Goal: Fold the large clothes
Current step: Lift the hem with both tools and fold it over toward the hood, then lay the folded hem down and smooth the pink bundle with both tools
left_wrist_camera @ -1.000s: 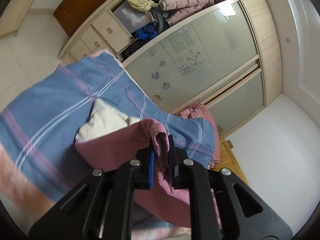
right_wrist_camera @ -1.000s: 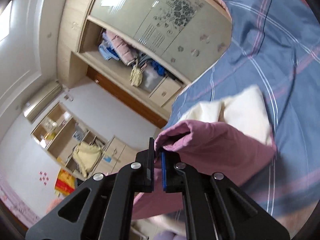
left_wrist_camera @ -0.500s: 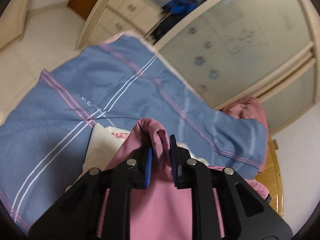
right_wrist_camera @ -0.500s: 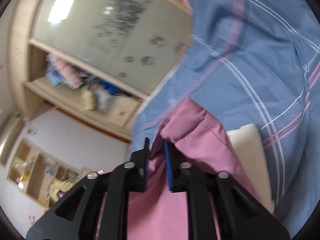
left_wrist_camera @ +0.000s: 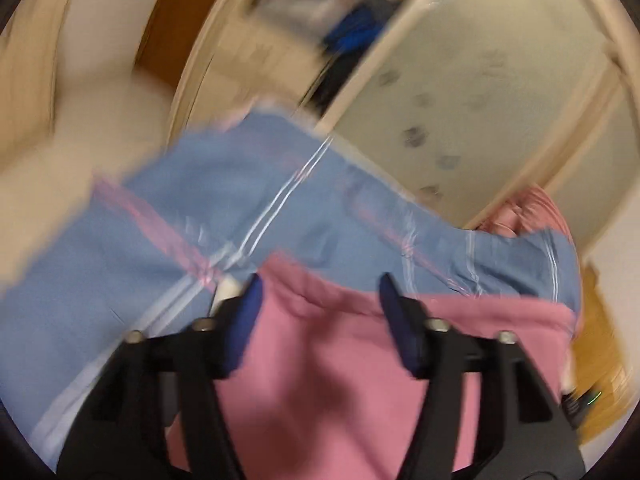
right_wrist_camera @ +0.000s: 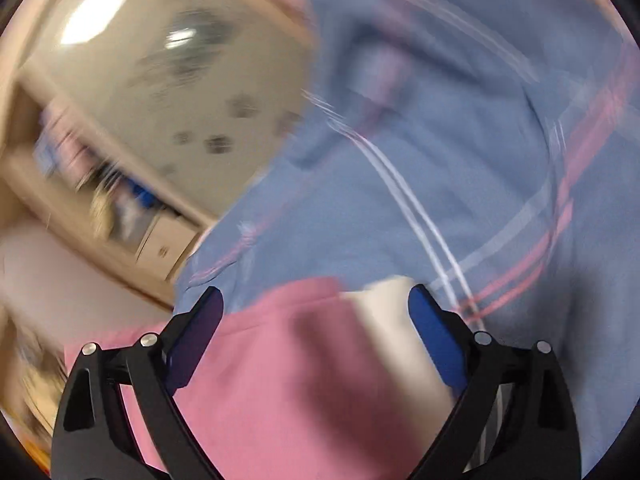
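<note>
The left claw (left_wrist_camera: 320,286) is spread wide, nothing gripped; the right claw (right_wrist_camera: 316,298) likewise; the pink garment (left_wrist_camera: 340,360) is laid on the blue bedsheet (left_wrist_camera: 140,280).

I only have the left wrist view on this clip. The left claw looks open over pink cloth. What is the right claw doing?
Observer: The right claw is open too, nothing between its pads, pink garment under it.
Operator: Anything besides pink there?
Observer: Yes, a cream-white piece lies beside the pink, near that claw's right-hand pad.
Operator: And beyond the claw?
Observer: The blue plaid sheet fills the upper right of the view; the picture is motion-blurred.
</note>
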A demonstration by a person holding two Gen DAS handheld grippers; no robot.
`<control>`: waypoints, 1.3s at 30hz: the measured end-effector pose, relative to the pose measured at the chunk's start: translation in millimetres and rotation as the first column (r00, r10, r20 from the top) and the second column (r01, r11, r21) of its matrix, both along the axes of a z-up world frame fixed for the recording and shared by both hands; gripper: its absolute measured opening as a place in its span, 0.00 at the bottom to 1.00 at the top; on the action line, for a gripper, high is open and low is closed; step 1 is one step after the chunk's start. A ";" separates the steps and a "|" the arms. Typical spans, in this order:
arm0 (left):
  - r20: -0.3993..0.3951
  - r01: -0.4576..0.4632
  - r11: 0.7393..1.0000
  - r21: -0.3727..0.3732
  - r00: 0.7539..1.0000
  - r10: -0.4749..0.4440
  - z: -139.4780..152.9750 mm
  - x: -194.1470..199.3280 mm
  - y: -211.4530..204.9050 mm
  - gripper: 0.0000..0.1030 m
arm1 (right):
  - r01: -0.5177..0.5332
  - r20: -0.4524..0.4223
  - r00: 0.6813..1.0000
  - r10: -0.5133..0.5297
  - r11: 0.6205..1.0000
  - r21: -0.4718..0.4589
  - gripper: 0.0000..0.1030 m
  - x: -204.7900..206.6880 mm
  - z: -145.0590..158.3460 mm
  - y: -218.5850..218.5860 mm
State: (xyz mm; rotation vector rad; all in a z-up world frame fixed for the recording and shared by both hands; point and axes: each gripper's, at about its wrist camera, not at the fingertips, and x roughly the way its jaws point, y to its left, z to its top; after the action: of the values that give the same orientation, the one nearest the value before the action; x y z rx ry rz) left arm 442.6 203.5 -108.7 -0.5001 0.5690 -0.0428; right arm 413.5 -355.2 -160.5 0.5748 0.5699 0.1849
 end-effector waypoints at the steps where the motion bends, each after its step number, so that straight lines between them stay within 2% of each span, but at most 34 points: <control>1: 0.036 0.050 0.995 0.087 0.998 -0.054 17.0 -19.7 -21.1 0.61 | -0.051 0.026 0.998 0.053 0.997 -0.064 0.92 -10.7 11.0 19.5; 3: 0.092 0.107 0.970 0.217 0.987 -0.129 33.8 -55.0 -62.5 0.61 | -0.176 0.066 0.978 0.197 0.955 -0.238 0.87 -45.2 33.7 73.9; 5: 0.098 0.187 0.941 0.283 0.970 -0.222 34.3 -79.1 -104.4 0.60 | -0.258 0.062 0.951 0.302 0.889 -0.378 0.79 -73.3 41.6 125.3; 6: 0.065 0.244 0.922 0.302 0.959 -0.275 26.6 -85.7 -126.9 0.59 | -0.289 0.040 0.940 0.338 0.855 -0.430 0.68 -79.4 40.8 147.3; 8: -0.013 0.316 0.888 0.333 0.944 -0.331 8.1 -85.4 -159.3 0.50 | -0.327 -0.008 0.927 0.374 0.800 -0.502 0.55 -80.4 35.7 178.5; 10: -0.097 0.345 0.856 0.385 0.938 -0.334 -12.6 -71.5 -184.1 0.46 | -0.345 -0.063 0.924 0.377 0.755 -0.557 0.54 -74.2 22.7 206.2; 11: -0.123 0.334 0.860 0.386 0.942 -0.311 -22.6 -60.3 -187.8 0.45 | -0.357 -0.106 0.925 0.366 0.736 -0.575 0.52 -63.0 12.3 217.7; 13: -0.166 0.312 0.870 0.381 0.949 -0.268 -37.8 -33.8 -185.1 0.45 | -0.340 -0.133 0.935 0.329 0.723 -0.601 0.51 -38.5 -2.4 231.5; 18: -0.223 0.269 0.850 0.453 0.957 -0.184 -58.3 37.9 -182.8 0.44 | -0.310 -0.149 0.949 0.280 0.722 -0.619 0.53 39.0 -29.1 243.1; 21: -0.254 0.271 0.866 0.421 0.951 -0.175 -64.9 76.4 -173.2 0.40 | -0.298 -0.166 0.954 0.251 0.715 -0.632 0.59 78.9 -35.4 244.5; 23: -0.258 0.286 0.857 0.429 0.948 -0.187 -70.5 92.4 -167.8 0.38 | -0.307 -0.180 0.951 0.250 0.719 -0.623 0.60 91.5 -37.7 240.4; 24: -0.252 0.286 0.849 0.443 0.949 -0.189 -72.4 95.3 -168.5 0.38 | -0.307 -0.183 0.951 0.248 0.733 -0.607 0.60 97.6 -38.6 233.8; 25: -0.245 0.283 0.848 0.448 0.951 -0.188 -75.3 96.0 -166.8 0.39 | -0.316 -0.191 0.949 0.251 0.763 -0.564 0.60 103.5 -40.4 223.8; 26: -0.242 0.278 0.857 0.434 0.952 -0.186 -80.4 98.0 -161.4 0.39 | -0.330 -0.199 0.944 0.264 0.799 -0.502 0.60 109.2 -44.1 212.1; 27: -0.240 0.272 0.878 0.394 0.952 -0.188 -86.4 99.4 -154.5 0.39 | -0.340 -0.207 0.939 0.274 0.826 -0.450 0.60 113.6 -50.1 205.3; 28: -0.232 0.270 0.890 0.369 0.953 -0.193 -91.2 98.9 -152.3 0.39 | -0.339 -0.210 0.939 0.273 0.835 -0.434 0.60 112.9 -54.4 203.3; 29: -0.224 0.258 0.888 0.380 0.957 -0.182 -94.1 96.2 -153.5 0.39 | -0.332 -0.203 0.942 0.266 0.824 -0.459 0.60 109.1 -58.1 206.5; 30: -0.223 0.254 0.876 0.411 0.959 -0.173 -96.7 98.2 -160.1 0.39 | -0.322 -0.201 0.946 0.255 0.803 -0.502 0.60 101.3 -57.9 212.5; 31: -0.224 0.246 0.853 0.460 0.962 -0.157 -95.8 94.3 -166.8 0.39 | -0.313 -0.201 0.949 0.241 0.771 -0.555 0.61 95.2 -56.5 220.9; 32: -0.213 0.238 0.844 0.481 0.965 -0.151 -91.2 88.1 -169.5 0.39 | -0.312 -0.201 0.950 0.239 0.755 -0.576 0.61 88.9 -51.0 224.3; 33: -0.187 0.224 0.850 0.476 0.971 -0.151 -82.1 78.8 -167.4 0.39 | -0.309 -0.193 0.951 0.242 0.761 -0.570 0.61 81.8 -42.6 223.3; 34: -0.154 0.213 0.866 0.451 0.975 -0.160 -71.8 68.5 -162.1 0.39 | -0.291 -0.158 0.957 0.245 0.785 -0.547 0.61 73.4 -27.9 216.4; 36: -0.056 0.174 0.896 0.408 0.985 -0.166 -45.9 47.7 -150.8 0.59 | -0.223 -0.055 0.972 0.228 0.825 -0.520 0.61 62.5 0.4 201.8; 37: -0.014 0.155 0.909 0.388 0.987 -0.162 -33.4 42.7 -147.3 0.61 | -0.184 -0.012 0.978 0.206 0.845 -0.502 0.61 61.2 15.6 195.1; 39: -0.013 0.158 0.916 0.370 0.986 -0.165 -18.7 50.7 -150.6 0.62 | -0.174 -0.023 0.983 0.184 0.868 -0.465 0.61 75.7 29.1 192.5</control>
State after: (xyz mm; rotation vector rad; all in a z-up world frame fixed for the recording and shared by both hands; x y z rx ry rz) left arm 493.4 52.9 -127.4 -0.0833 0.5836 -0.0959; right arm 489.2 -162.7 -131.5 0.0487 0.6212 0.2201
